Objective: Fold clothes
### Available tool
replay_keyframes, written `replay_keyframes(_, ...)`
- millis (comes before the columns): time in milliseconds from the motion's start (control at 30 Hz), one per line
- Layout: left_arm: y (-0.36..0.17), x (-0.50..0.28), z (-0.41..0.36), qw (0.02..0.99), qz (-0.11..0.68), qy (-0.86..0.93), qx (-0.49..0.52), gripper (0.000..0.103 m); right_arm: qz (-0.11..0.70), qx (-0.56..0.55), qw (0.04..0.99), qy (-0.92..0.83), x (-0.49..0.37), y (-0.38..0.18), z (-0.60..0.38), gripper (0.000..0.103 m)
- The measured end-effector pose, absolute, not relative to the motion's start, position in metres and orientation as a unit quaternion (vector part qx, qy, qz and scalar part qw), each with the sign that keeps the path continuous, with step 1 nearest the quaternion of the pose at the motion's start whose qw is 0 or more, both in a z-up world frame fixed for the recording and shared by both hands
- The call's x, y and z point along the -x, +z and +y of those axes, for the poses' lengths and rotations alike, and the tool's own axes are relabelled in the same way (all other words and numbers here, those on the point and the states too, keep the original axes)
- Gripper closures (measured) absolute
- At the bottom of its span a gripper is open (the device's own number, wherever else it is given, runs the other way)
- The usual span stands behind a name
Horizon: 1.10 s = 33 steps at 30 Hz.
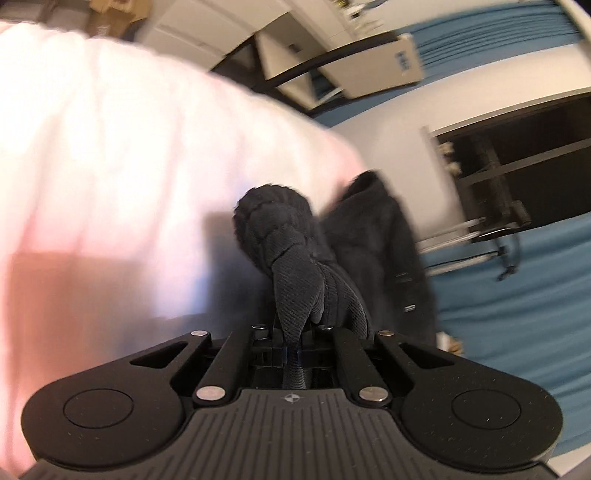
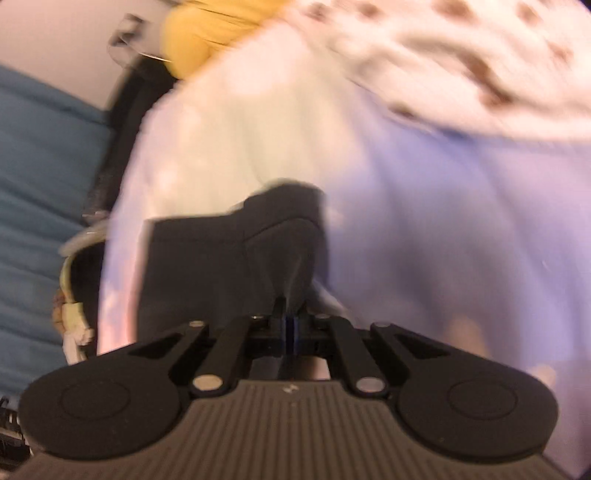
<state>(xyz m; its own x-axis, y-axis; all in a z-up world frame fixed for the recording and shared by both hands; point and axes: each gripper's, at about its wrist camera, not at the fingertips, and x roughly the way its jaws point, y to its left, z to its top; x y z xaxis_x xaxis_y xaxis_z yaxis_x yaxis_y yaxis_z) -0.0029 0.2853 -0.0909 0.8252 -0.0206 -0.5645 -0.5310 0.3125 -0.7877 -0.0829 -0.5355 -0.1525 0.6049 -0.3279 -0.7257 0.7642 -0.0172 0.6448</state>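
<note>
A black ribbed garment (image 1: pixel 284 243) bunches up in front of my left gripper (image 1: pixel 291 349), whose jaws are shut on a fold of it. More of the dark cloth (image 1: pixel 376 240) hangs behind to the right. In the right wrist view the same black garment (image 2: pixel 229 254) lies over a pale sheet (image 2: pixel 424 221), and my right gripper (image 2: pixel 290 334) is shut on its edge, jaws pressed together with cloth pinched between them. Both views are blurred.
A pale pink-white sheet (image 1: pixel 110 166) fills the left of the left wrist view. A spotted cloth (image 2: pixel 461 55) and a yellow cloth (image 2: pixel 207 33) lie beyond the black garment. Blue fabric (image 2: pixel 40 184) runs along the left. Shelving (image 1: pixel 517 177) and a box (image 1: pixel 388 66) stand behind.
</note>
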Motion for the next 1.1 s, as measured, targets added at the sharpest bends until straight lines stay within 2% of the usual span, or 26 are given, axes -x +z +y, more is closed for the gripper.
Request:
replay_keyframes(100, -0.095, 0.003, 0.287, 0.772, 0.27, 0.173, 0.549, 0.097, 0.196, -0.557, 0.695, -0.409, 0.079, -0.144, -0.532, 0.097)
replay_keyframes(200, -0.091, 0.006, 0.286, 0.778, 0.278, 0.173, 0.537, 0.094, 0.191, -0.548, 0.701, -0.415, 0.082, -0.141, -0.529, 0.089)
replay_keyframes(267, -0.086, 0.011, 0.285, 0.78, 0.289, 0.187, 0.523, 0.086, 0.187, -0.529, 0.709, -0.428, 0.085, -0.136, -0.527, 0.08)
replay_keyframes(300, -0.083, 0.013, 0.284, 0.781, 0.293, 0.194, 0.517, 0.078, 0.183, -0.516, 0.714, -0.436, 0.086, -0.132, -0.526, 0.064)
replay_keyframes(333, -0.08, 0.021, 0.283, 0.782, 0.288, 0.198, 0.516, 0.063, 0.168, -0.502, 0.724, -0.442, 0.09, -0.124, -0.522, 0.05)
replay_keyframes(367, -0.077, 0.028, 0.283, 0.783, 0.282, 0.202, 0.516, 0.051, 0.152, -0.488, 0.733, -0.449, 0.095, -0.116, -0.518, 0.047)
replay_keyframes(400, -0.073, 0.035, 0.282, 0.785, 0.276, 0.206, 0.515, 0.031, 0.135, -0.472, 0.744, -0.453, 0.098, -0.109, -0.514, 0.042)
replay_keyframes(433, -0.066, 0.038, 0.278, 0.797, 0.264, 0.203, 0.503, 0.025, 0.122, -0.458, 0.754, -0.455, 0.096, -0.101, -0.509, 0.041)
replay_keyframes(600, -0.031, 0.056, 0.256, 0.854, 0.2, 0.188, 0.442, 0.021, 0.099, -0.395, 0.838, -0.364, 0.082, -0.078, -0.468, 0.039)
replay_keyframes(667, -0.015, 0.049, 0.232, 0.888, 0.194, 0.177, 0.378, 0.02, 0.109, -0.377, 0.865, -0.312, 0.075, -0.078, -0.447, 0.039)
replay_keyframes(933, 0.003, 0.001, 0.105, 0.964, 0.229, 0.083, 0.111, 0.019, 0.232, -0.318, 0.914, -0.095, 0.001, -0.099, -0.376, 0.036)
replay_keyframes(1100, -0.01, -0.037, 0.058, 0.963, 0.257, 0.012, 0.079, 0.02, 0.267, -0.33, 0.904, -0.054, -0.03, -0.107, -0.367, 0.029)
